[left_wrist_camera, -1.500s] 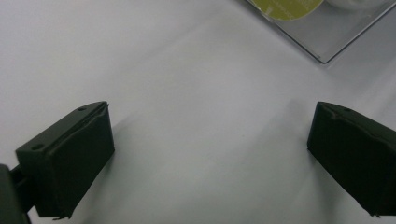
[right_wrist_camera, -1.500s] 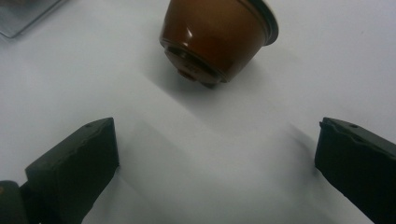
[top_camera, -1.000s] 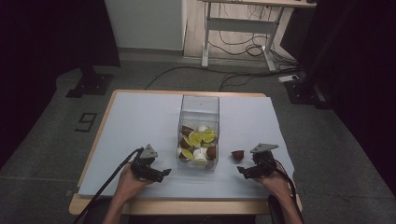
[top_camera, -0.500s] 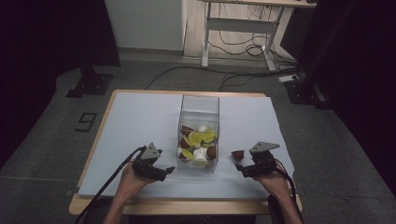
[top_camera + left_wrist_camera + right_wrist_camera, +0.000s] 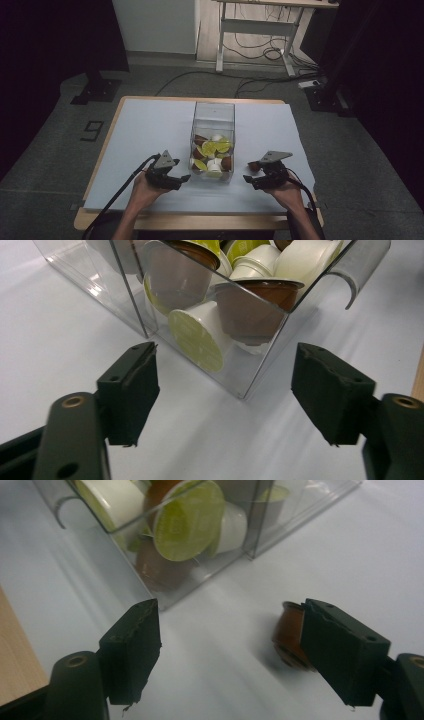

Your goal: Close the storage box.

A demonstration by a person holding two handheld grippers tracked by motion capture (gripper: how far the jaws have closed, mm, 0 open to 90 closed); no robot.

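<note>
- While both grippers are held low over the bench (image 5: 150, 125), a clear box (image 5: 213, 112) of coffee capsules is seen between them, near the front edge.
- Left gripper (image 5: 181, 178): fingers (image 5: 131, 390) are spread with nothing between them; they have just been closing. The near corner of the box is faced, not touched.
- Right gripper (image 5: 251, 179): fingers (image 5: 132, 647) are spread too and have just been closing. Nothing is pinched.
- A brown capsule (image 5: 290, 632) is seen lying on its side on the bench just right of the box, close against the right gripper's outer finger; contact cannot be told.
- Green, white and brown capsules (image 5: 212, 155) are piled inside the box.
</note>
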